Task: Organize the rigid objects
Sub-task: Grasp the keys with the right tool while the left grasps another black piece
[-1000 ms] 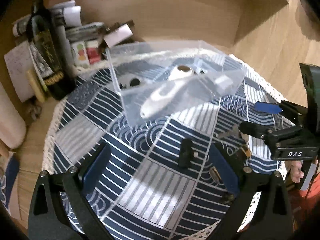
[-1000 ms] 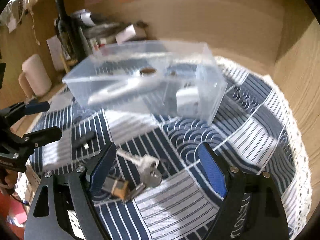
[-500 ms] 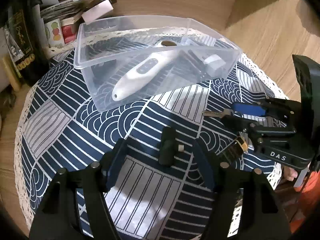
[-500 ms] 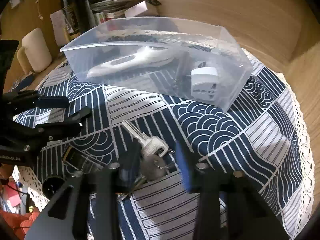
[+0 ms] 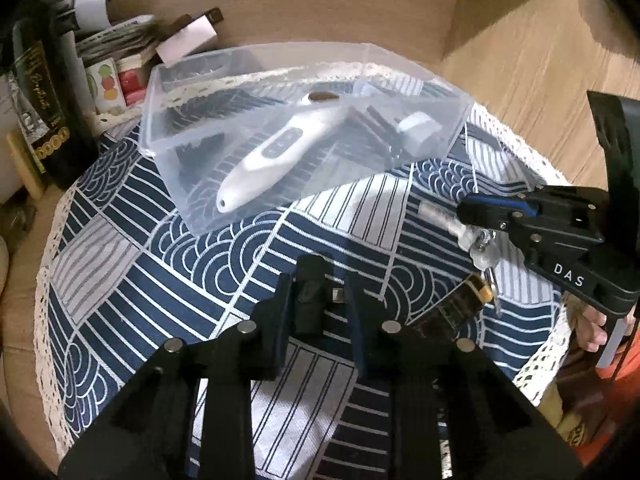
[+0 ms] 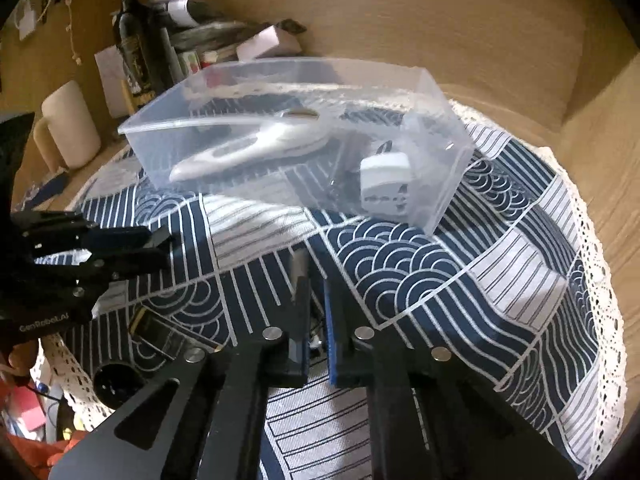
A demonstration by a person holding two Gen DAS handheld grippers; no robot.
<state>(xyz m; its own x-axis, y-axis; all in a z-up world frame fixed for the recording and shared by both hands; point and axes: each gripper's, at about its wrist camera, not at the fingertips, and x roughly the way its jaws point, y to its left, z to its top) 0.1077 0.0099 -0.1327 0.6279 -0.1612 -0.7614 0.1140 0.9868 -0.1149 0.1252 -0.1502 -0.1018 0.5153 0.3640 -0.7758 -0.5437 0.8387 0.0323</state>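
- Left gripper point(image 5: 318, 300): its jaws have just been closing and now stand narrow around a small black stick-shaped object point(image 5: 310, 292) that lies on the patterned cloth point(image 5: 224, 264). The left pad appears to touch it; whether both pads press on it cannot be told from this view.
- Right gripper point(image 6: 316, 312): its jaws have just been closing and are now drawn together on a bunch of keys point(image 5: 478, 246). One silver key blade point(image 6: 298, 270) sticks out ahead of the fingertips, and in the left wrist view the bunch hangs just below the closed fingers.
- Clear plastic box point(image 5: 456, 120): stands on the cloth beyond both grippers. Inside lie a long white handheld device point(image 5: 276, 160) and a white plug adapter point(image 6: 384, 186).
- Dark rectangular item with a gold end point(image 5: 464, 300): lies flat on the cloth between the two grippers, apart from both.
- Background: a dark bottle point(image 6: 134, 36) and stacked papers point(image 5: 116, 38) against a wooden wall.
- A person's fingers point(image 5: 594, 328) show beneath the right gripper's body.
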